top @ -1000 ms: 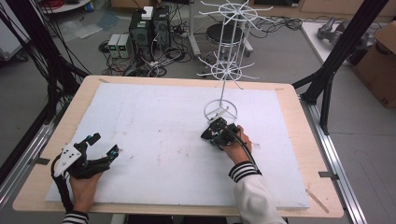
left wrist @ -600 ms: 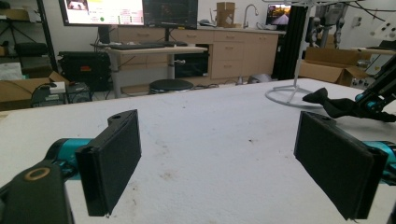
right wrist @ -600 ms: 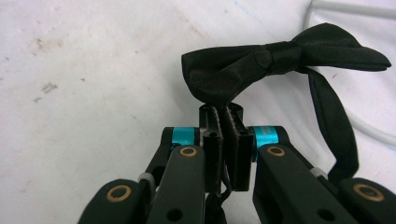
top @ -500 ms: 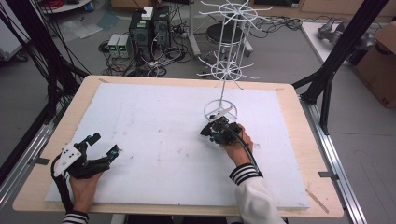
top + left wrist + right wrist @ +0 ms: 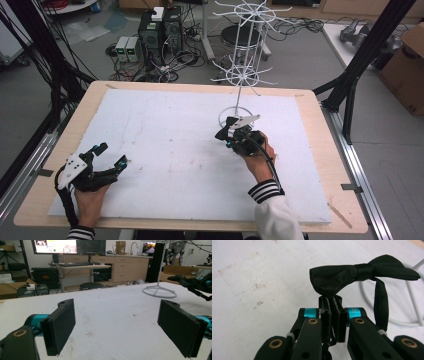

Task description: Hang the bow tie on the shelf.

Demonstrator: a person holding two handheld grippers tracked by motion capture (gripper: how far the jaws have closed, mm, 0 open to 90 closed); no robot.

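Right hand (image 5: pixel 257 161) reaching forward from the table's near edge, striped cuff (image 5: pixel 265 191) behind it, wrist angled so the right gripper (image 5: pixel 231 136) points toward the far side at the foot of the white wire rack (image 5: pixel 241 75). Jaws pressed together on a black bow tie (image 5: pixel 362 273): in the right gripper view, pinched at one lobe, the knot and the other lobe spreading out beyond and to the right of the jaw tips, a narrow strap (image 5: pixel 381 303) hanging down just beside the right jaw. Seen from above, held clear of the white table cover (image 5: pixel 165 135), just in front of the rack's round wire base (image 5: pixel 235 111); touching the base or not, impossible to tell.

Left hand (image 5: pixel 89 196) lying low near the table's front left corner, palm down, left gripper (image 5: pixel 111 156) level and aimed across the cover toward the middle. Jaws spread wide, with only bare, faintly stained cover between them in the left gripper view. Farther off, past the right jaw there, the rack's base (image 5: pixel 159 291), and beside it the other gripper (image 5: pixel 200 285).

No containers on the table; the rack's wire arms bare.
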